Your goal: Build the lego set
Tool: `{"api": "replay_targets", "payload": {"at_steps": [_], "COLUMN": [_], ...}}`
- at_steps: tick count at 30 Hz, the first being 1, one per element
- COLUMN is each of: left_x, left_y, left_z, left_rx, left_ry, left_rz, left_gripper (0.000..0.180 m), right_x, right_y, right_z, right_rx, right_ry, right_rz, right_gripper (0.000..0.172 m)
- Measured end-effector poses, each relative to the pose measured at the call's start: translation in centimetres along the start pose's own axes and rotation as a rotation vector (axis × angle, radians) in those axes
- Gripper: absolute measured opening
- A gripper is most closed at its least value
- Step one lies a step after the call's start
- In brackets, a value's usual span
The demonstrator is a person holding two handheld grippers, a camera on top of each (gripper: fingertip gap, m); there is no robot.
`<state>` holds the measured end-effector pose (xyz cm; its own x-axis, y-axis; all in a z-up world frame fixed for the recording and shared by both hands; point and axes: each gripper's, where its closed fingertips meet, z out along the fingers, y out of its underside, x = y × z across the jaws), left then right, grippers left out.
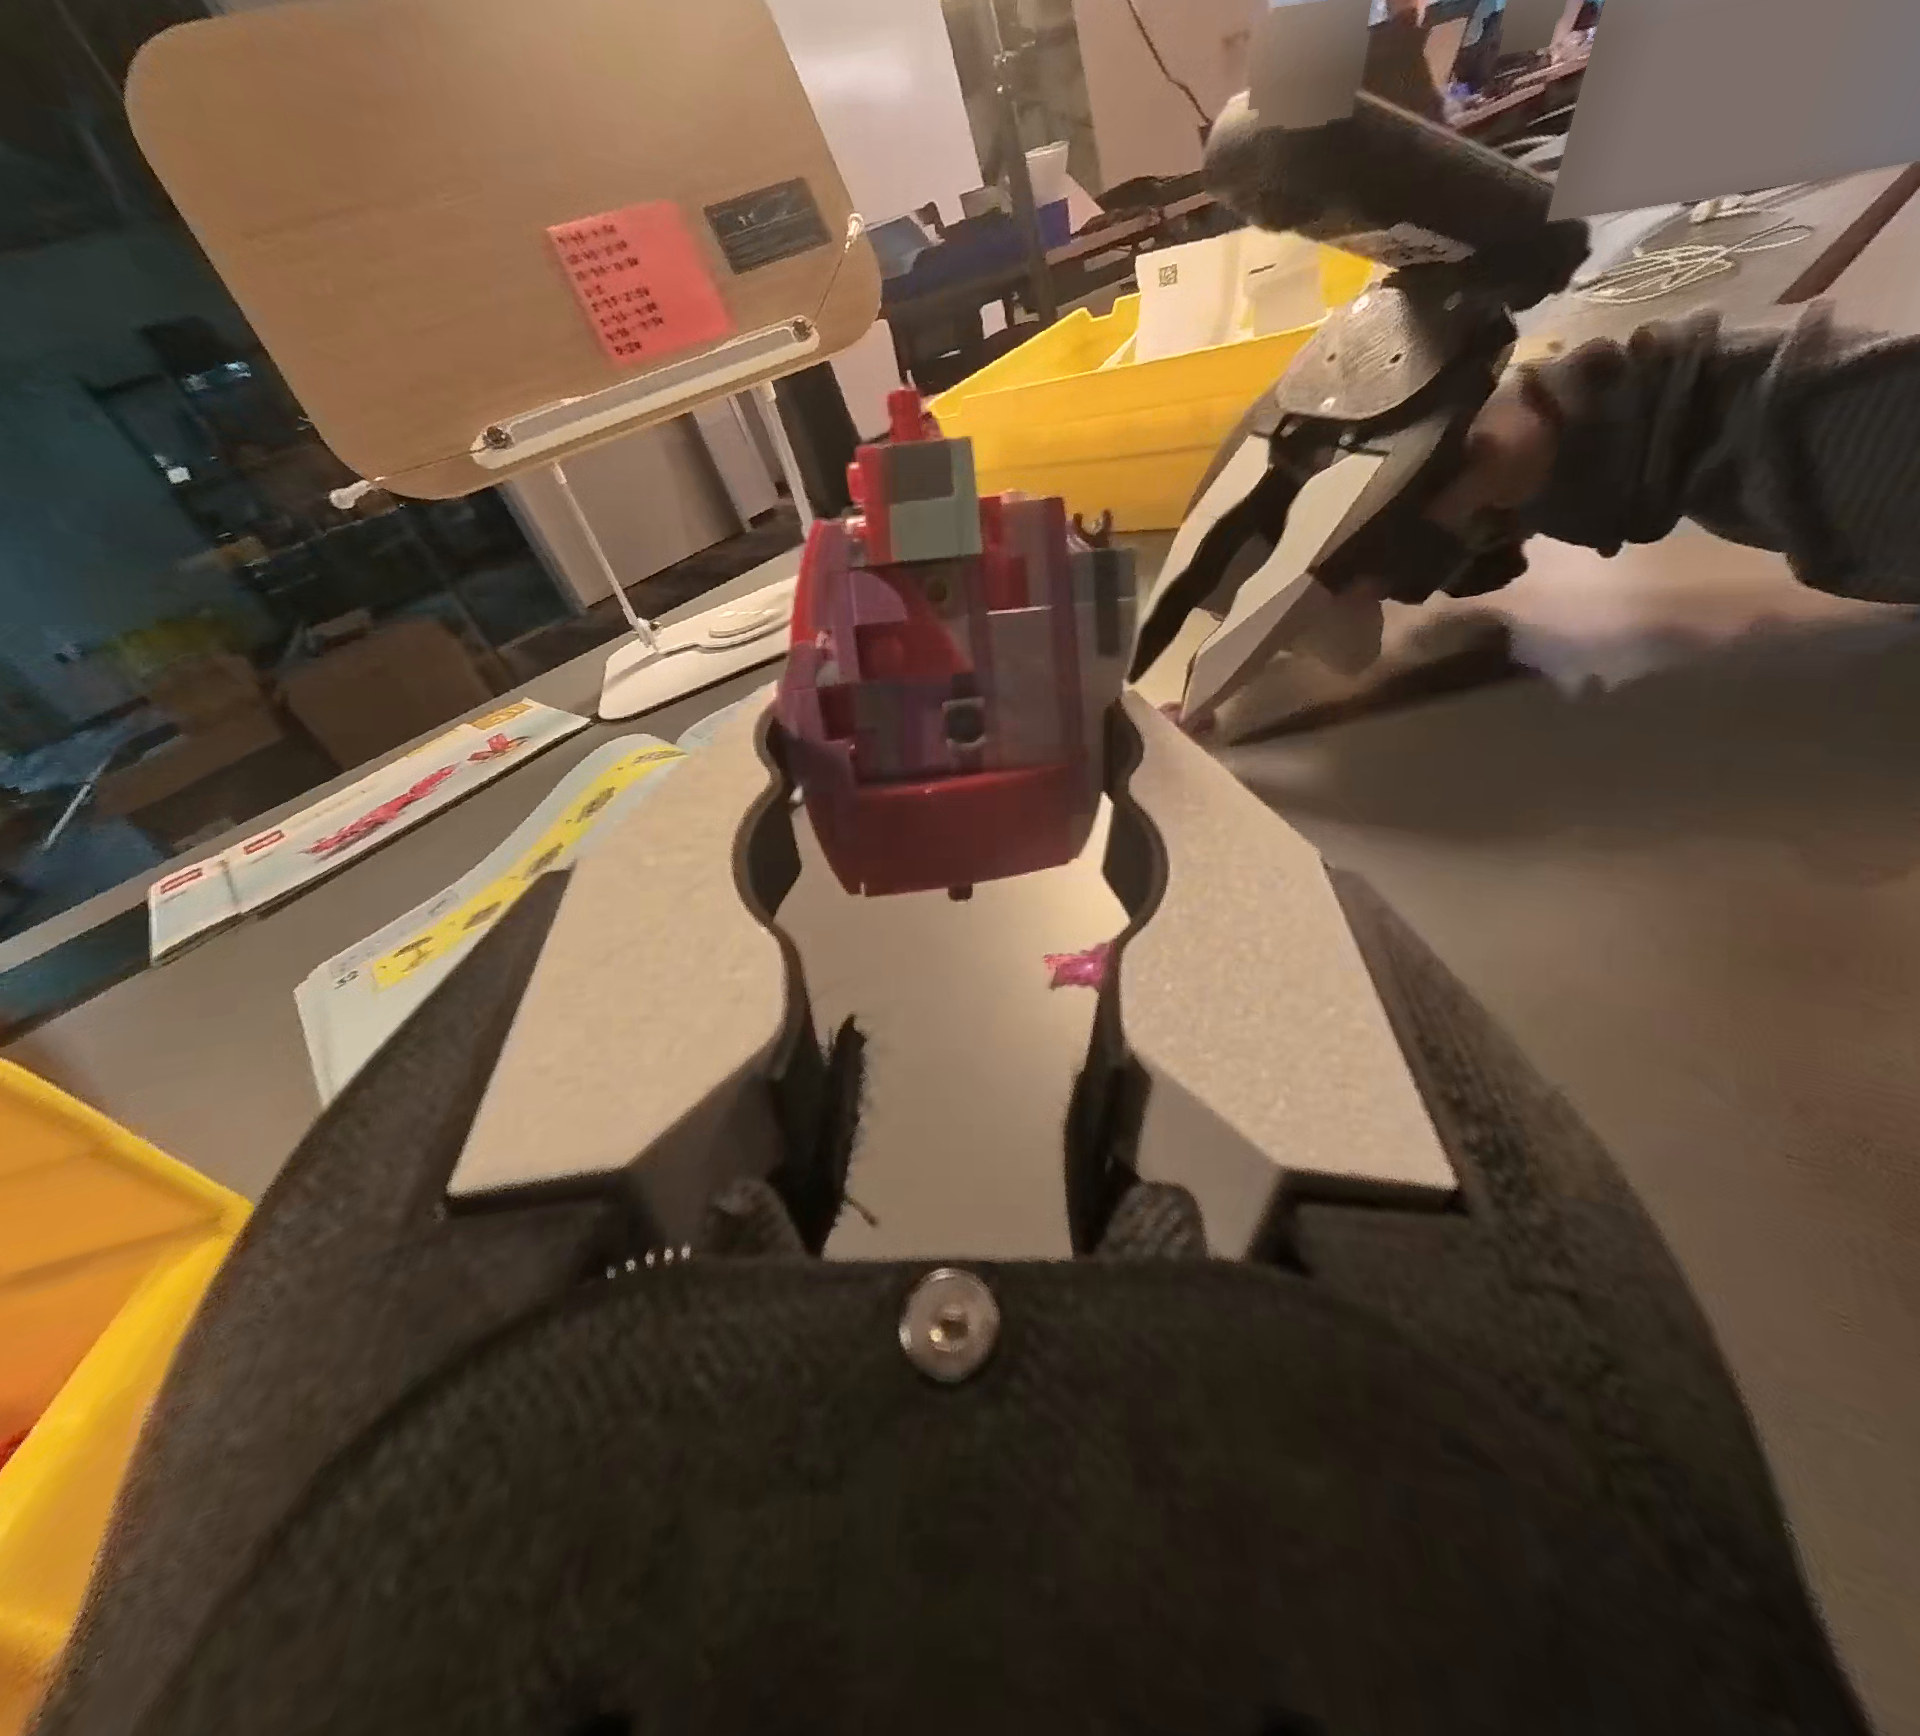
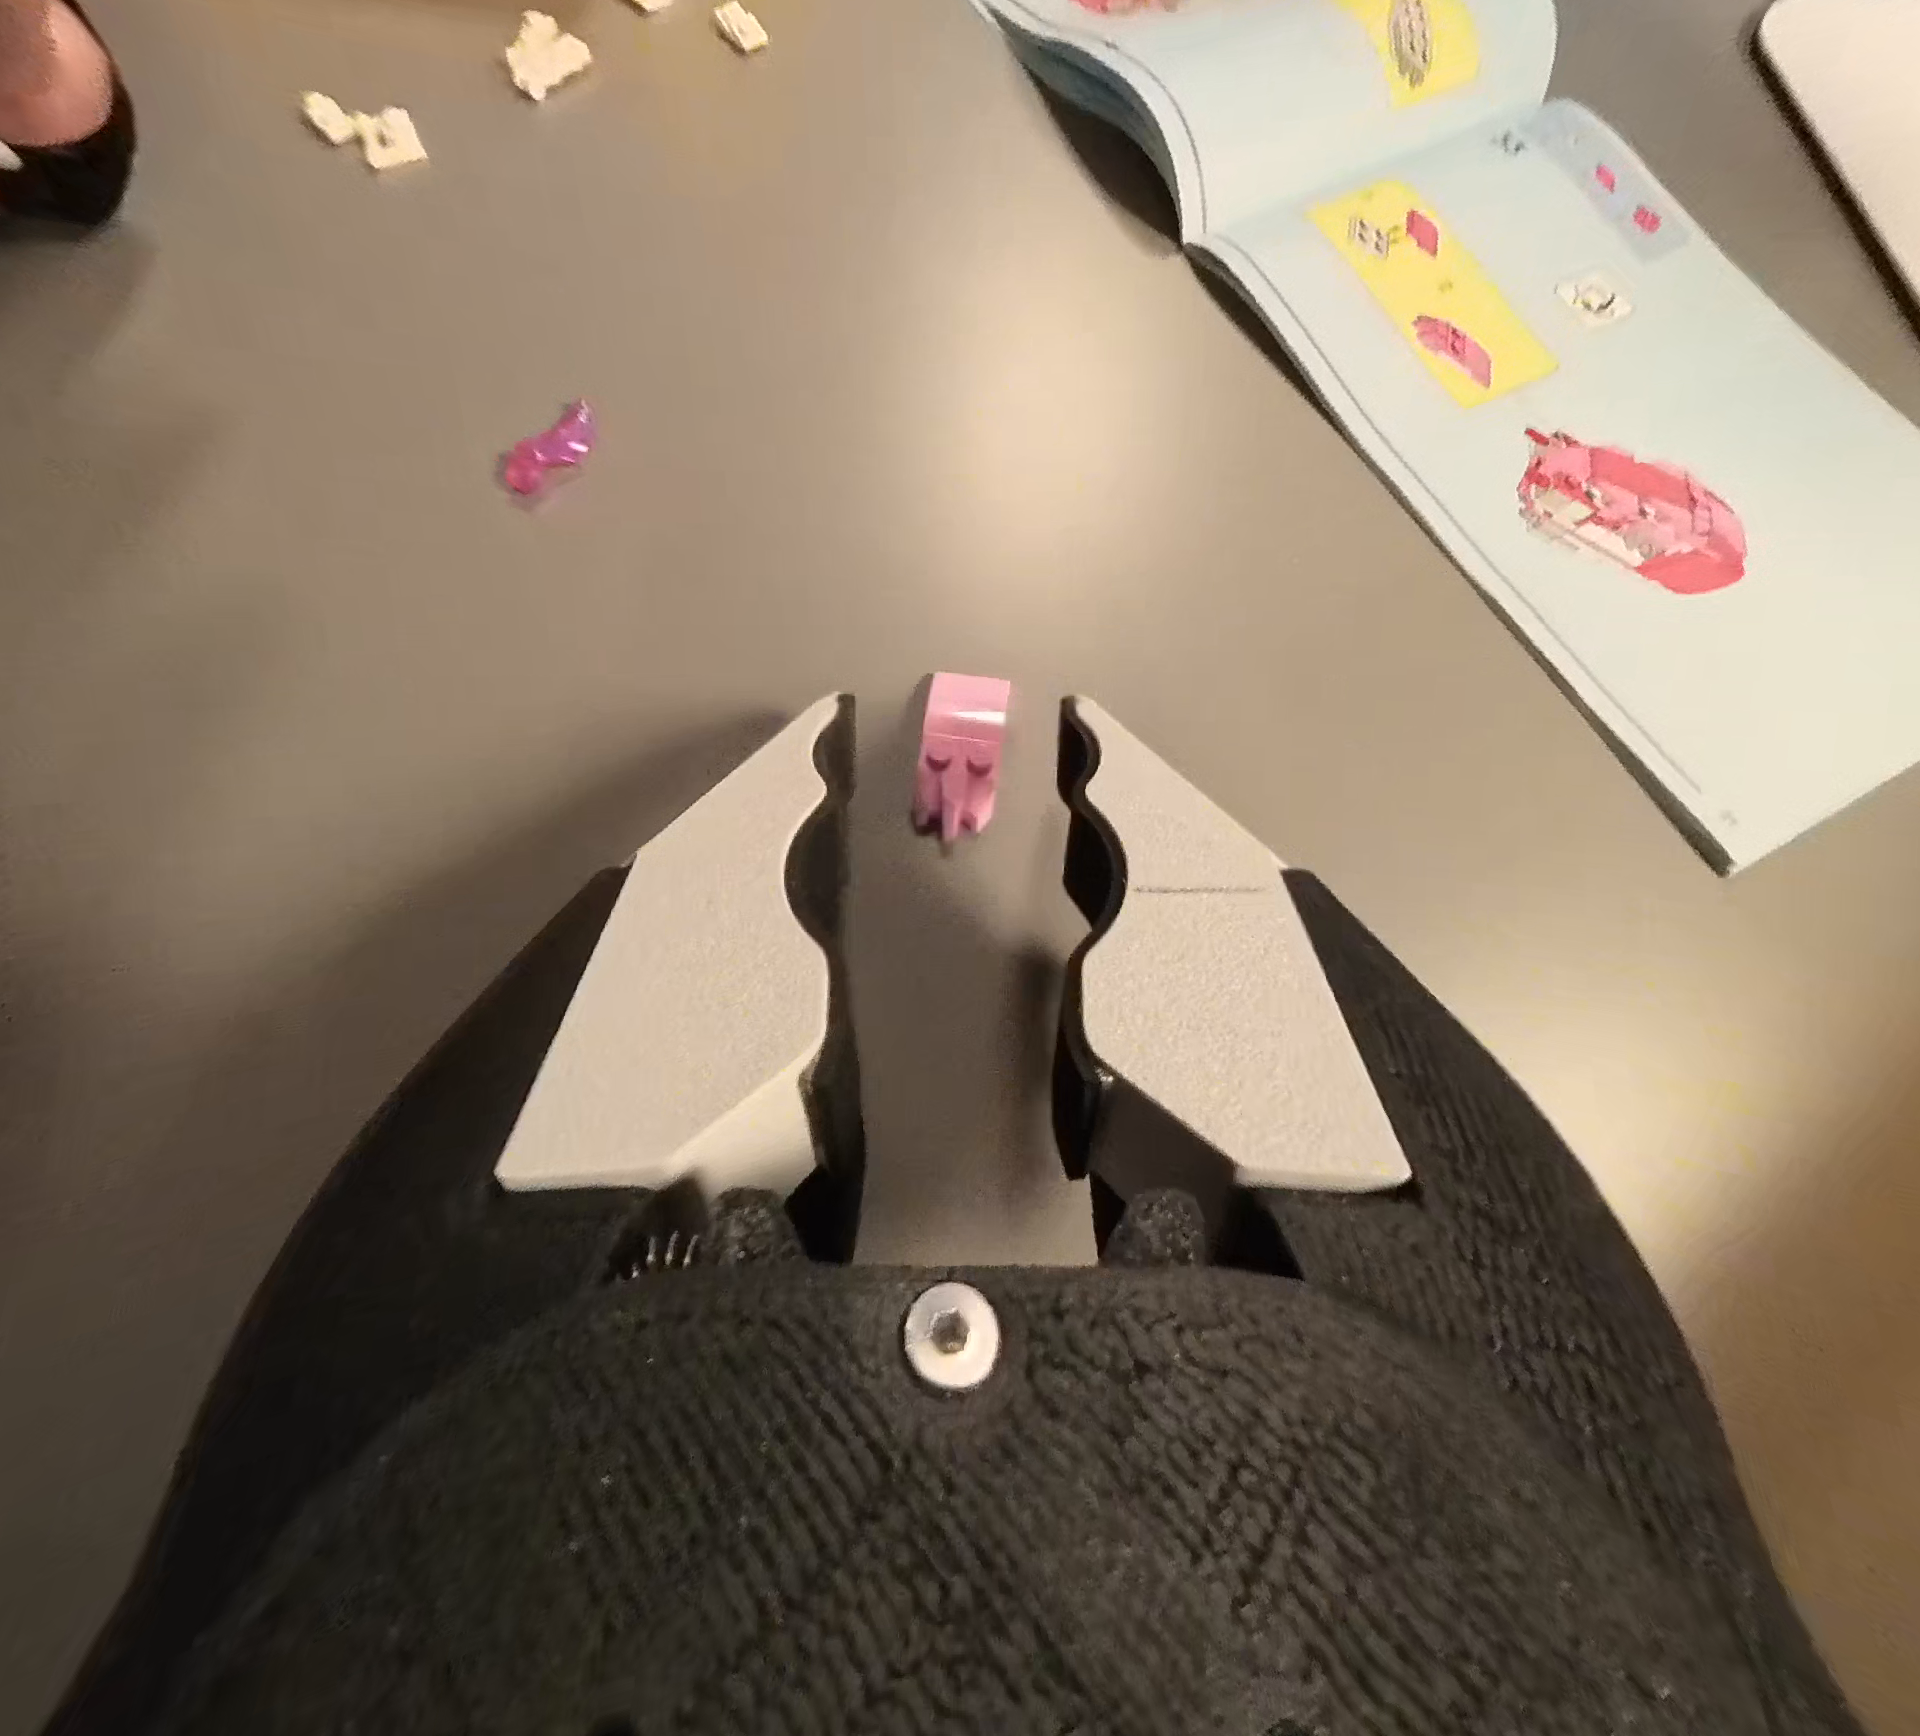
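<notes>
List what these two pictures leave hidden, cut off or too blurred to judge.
- Left wrist view: the far side of the red and purple brick model is turned away from the camera.
- Left wrist view: the other tool's tips and the sleeve are blurred; what they touch is unclear.
- Left wrist view: the yellow bin is cut by the edge.
- Right wrist view: the booklet pictures are too blurred to follow.

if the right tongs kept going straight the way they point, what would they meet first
Probably the small pink brick piece lying on the grey table. It sits between the open right tongs, with a gap to each fingertip. Beyond it the tabletop looks bare for a stretch, though depth is hard to judge.
</notes>
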<state>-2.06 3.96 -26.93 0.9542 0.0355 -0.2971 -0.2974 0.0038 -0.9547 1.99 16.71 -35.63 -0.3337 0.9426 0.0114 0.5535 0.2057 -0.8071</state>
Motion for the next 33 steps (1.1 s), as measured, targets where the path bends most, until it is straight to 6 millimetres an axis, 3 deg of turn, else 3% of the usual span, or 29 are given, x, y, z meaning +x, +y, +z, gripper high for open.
{"api": "replay_targets", "payload": {"at_steps": [4, 11, 16, 24, 33], "left_x": [-0.2, -0.7, -1.2, -1.2, -1.4], "left_y": [-0.1, 0.0, -0.2, -0.6, -0.4], "left_z": [0.1, 0.3, 0.1, -0.1, -0.1], "left_rx": [0.003, -0.011, -0.004, -0.01, -0.013], "left_ry": [-0.019, -0.046, -0.079, -0.111, -0.118], "left_rz": [-0.002, -0.02, -0.027, 0.016, 0.026], "left_gripper": [0.057, 0.057, 0.057, 0.057, 0.057], "right_x": [0.1, 0.4, 0.1, -2.3, -3.4], "right_y": [1.1, 1.3, 1.1, -5.9, -5.3], "right_z": [0.6, 0.5, 0.5, -1.2, -0.6], "right_rx": [-0.055, -0.053, -0.057, 0.15, 0.13], "right_ry": [-0.011, 0.004, -0.004, 0.034, 0.002], "right_rz": [0.023, 0.035, 0.044, -0.034, -0.037], "right_gripper": [0.033, 0.015, 0.014, 0.015, 0.014]}}
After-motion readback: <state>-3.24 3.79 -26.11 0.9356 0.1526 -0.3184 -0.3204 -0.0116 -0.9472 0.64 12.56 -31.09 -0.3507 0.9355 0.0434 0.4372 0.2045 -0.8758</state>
